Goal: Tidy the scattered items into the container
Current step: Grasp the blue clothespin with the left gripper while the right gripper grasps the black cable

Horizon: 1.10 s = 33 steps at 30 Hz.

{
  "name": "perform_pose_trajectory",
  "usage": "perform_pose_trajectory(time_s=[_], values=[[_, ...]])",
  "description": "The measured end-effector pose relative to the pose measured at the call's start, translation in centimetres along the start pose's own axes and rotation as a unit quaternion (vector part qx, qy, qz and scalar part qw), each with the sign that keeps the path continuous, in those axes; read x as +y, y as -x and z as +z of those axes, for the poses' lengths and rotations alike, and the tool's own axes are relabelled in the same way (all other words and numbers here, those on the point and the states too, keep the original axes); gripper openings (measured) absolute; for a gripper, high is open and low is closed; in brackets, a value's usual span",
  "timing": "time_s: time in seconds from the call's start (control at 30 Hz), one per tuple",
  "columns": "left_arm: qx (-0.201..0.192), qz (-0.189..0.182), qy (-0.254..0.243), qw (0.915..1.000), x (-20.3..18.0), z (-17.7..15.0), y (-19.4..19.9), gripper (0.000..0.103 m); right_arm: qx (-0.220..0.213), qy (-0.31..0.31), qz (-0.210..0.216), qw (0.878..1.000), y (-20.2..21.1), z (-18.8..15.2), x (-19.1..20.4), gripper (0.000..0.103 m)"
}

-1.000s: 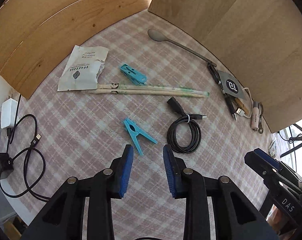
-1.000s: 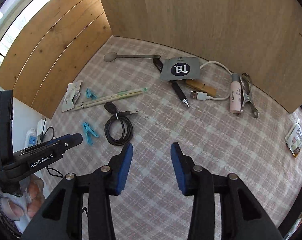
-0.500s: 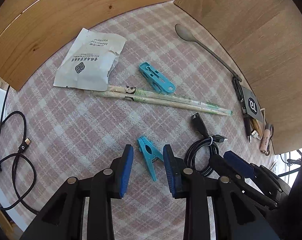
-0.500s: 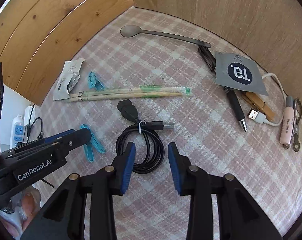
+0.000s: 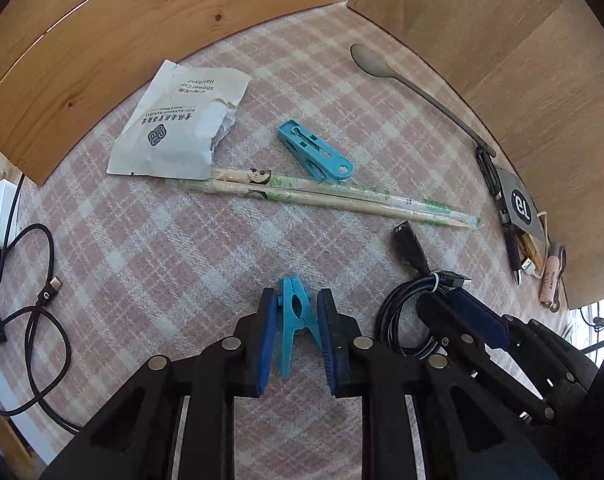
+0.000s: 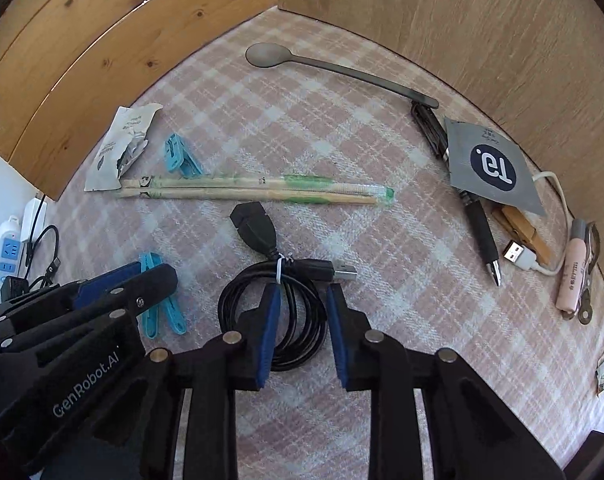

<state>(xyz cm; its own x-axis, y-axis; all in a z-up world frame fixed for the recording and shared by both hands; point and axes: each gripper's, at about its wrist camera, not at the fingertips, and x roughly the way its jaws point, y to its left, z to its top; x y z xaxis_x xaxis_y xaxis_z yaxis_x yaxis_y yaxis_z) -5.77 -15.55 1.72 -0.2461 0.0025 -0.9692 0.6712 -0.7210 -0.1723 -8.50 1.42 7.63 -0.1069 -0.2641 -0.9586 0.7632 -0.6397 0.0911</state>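
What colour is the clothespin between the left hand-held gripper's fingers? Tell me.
Turquoise blue clothespin; clearest in the left wrist view.

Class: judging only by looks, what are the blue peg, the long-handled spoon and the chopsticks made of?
Blue peg: likely plastic, uniform bright colour, moulded ridges.
Spoon: grey, matte; brushed metal or plastic, unclear.
Chopsticks: pale wood or bamboo, inside a clear glossy wrapper.

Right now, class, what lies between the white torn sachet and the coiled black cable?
The wrapped wooden chopsticks lie between the white torn sachet and the coiled black cable, seen in both wrist views.
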Motion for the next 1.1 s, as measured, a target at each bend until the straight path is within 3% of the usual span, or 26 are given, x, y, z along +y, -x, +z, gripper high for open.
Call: perform_pose_trajectory(time_s=[0.17, 0.4, 0.67, 0.87, 1.03, 1.1], values=[[-0.008, -0.004, -0.013, 0.9999, 0.4, -0.8, 0.0, 0.016, -0.012, 0.01, -0.019, 1.0, 0.0, -0.1, 0.3, 0.017], [-0.006, -0.012, -0.009, 0.9999, 1.8, -2.2, 0.5, 0.015, -0.009, -0.039, 0.013, 0.999, 0.6, -0.9, -1.6, 0.012], [-0.021, -0.023, -0.026, 0.9992, 1.5, -4.1, 2.7, 0.015, -0.04, -0.073, 0.028, 0.996, 3.9, -2.6, -3.6, 0.011], [-0.03, -0.043, -0.062, 0.9967, -1.4, -4.2, 5.0, 0.015, -0.064, -0.1, 0.021, 0.993, 7.1, -4.6, -4.8, 0.011], [-0.034, -0.067, -0.109, 0.9912, -7.0, -3.2, 6.4, 0.015, -0.085, -0.141, 0.005, 0.986, 10.5, -7.5, -8.6, 0.011], [-0.034, -0.079, -0.133, 0.9874, -9.3, -4.3, 7.0, 0.015, -0.091, -0.161, -0.003, 0.983, 11.9, -9.1, -10.5, 0.011]])
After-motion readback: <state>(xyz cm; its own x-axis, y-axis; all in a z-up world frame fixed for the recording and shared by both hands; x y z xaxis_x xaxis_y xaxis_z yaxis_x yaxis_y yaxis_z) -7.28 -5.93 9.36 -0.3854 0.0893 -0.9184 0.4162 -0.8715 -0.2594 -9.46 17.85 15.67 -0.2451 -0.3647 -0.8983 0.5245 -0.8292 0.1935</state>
